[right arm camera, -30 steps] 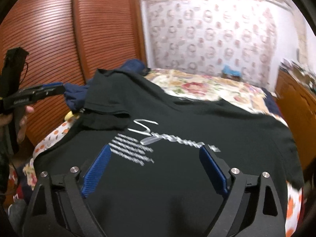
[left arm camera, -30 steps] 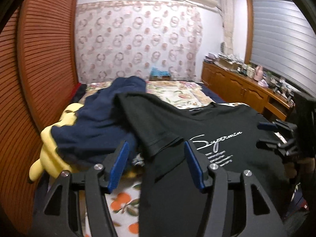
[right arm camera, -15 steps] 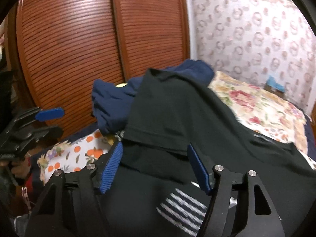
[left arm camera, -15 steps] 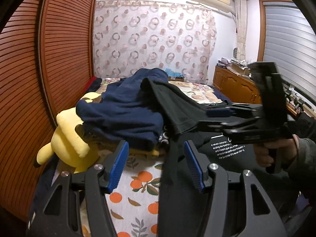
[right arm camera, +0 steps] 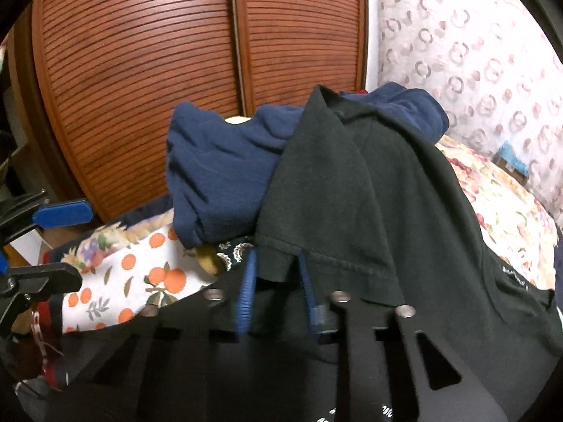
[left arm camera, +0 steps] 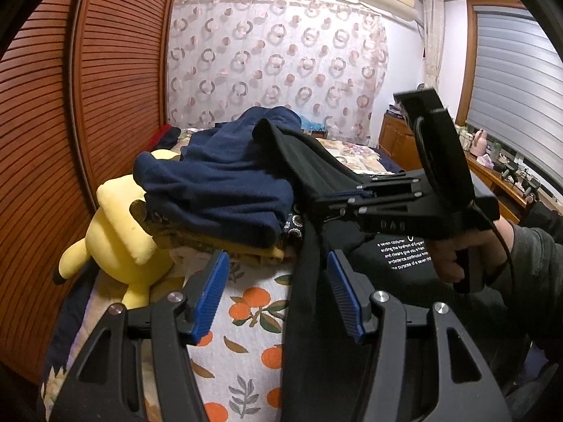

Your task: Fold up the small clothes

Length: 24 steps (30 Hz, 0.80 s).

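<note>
A black T-shirt [left arm camera: 397, 256] [right arm camera: 352, 193] with white print lies spread on the bed, one sleeve draped up over a navy garment [left arm camera: 218, 190] [right arm camera: 218, 168]. My right gripper [right arm camera: 276, 281] [left arm camera: 316, 207] is at that sleeve's hem corner. Its jaws are closing, and the blue pads pinch the black cloth. A hand [left arm camera: 454, 256] holds its grip. My left gripper [left arm camera: 278, 299] [right arm camera: 56, 246] hovers open over the shirt's left edge. A black strip of cloth runs down between its fingers, untouched by the pads.
A yellow plush toy [left arm camera: 116, 232] lies under the navy pile at the bed's left side. The orange-print sheet [left arm camera: 246, 316] shows beside the shirt. Slatted wooden doors [right arm camera: 140, 70] stand close on the left, and a wooden dresser [left arm camera: 397, 140] on the right.
My right gripper swept left across the shirt to the sleeve hem and its jaws came from wide apart to nearly together on the cloth. My left gripper sank a little and stayed equally open.
</note>
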Available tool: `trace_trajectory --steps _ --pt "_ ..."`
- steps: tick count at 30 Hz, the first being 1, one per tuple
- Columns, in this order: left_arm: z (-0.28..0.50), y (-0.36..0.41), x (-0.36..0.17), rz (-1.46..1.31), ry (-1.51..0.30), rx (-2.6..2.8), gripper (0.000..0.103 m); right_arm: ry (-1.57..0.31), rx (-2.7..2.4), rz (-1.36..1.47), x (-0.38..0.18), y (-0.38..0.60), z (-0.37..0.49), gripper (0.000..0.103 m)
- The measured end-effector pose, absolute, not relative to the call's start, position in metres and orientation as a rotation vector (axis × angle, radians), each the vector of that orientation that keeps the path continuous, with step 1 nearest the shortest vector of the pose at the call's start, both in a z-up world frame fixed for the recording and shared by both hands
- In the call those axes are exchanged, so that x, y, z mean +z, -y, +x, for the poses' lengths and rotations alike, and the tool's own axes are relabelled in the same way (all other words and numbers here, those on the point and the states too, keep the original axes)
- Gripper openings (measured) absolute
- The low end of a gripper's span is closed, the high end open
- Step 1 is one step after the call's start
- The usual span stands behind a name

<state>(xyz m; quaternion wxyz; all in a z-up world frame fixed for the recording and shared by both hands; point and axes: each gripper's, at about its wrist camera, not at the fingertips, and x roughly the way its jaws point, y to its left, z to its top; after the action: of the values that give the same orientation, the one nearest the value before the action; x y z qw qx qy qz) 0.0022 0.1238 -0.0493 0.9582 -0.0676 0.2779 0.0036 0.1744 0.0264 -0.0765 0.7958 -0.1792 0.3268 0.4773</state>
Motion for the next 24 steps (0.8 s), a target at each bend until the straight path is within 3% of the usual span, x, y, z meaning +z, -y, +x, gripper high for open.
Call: trace_trajectory --steps 4,16,17,19,24 --pt "0.002 -0.124 -0.05 -0.14 -0.565 0.008 0.058 -0.671 1.017 -0.356 -0.066 -0.019 0.181 0.004" --pt "0.008 -0.115 -0.054 -0.14 -0.582 -0.012 0.058 -0.639 0.676 -0.259 -0.029 0.011 0.268 0.004" --pt "0.009 -0.114 -0.054 -0.139 -0.583 -0.012 0.058 -0.646 0.653 -0.266 -0.03 0.013 0.274 0.007" --pt "0.011 -0.111 -0.054 -0.137 -0.581 -0.014 0.058 -0.667 0.612 -0.276 -0.033 0.017 0.283 0.023" --pt "0.02 -0.1 -0.054 -0.128 -0.59 -0.032 0.058 -0.67 0.636 -0.244 -0.033 0.038 0.277 0.038"
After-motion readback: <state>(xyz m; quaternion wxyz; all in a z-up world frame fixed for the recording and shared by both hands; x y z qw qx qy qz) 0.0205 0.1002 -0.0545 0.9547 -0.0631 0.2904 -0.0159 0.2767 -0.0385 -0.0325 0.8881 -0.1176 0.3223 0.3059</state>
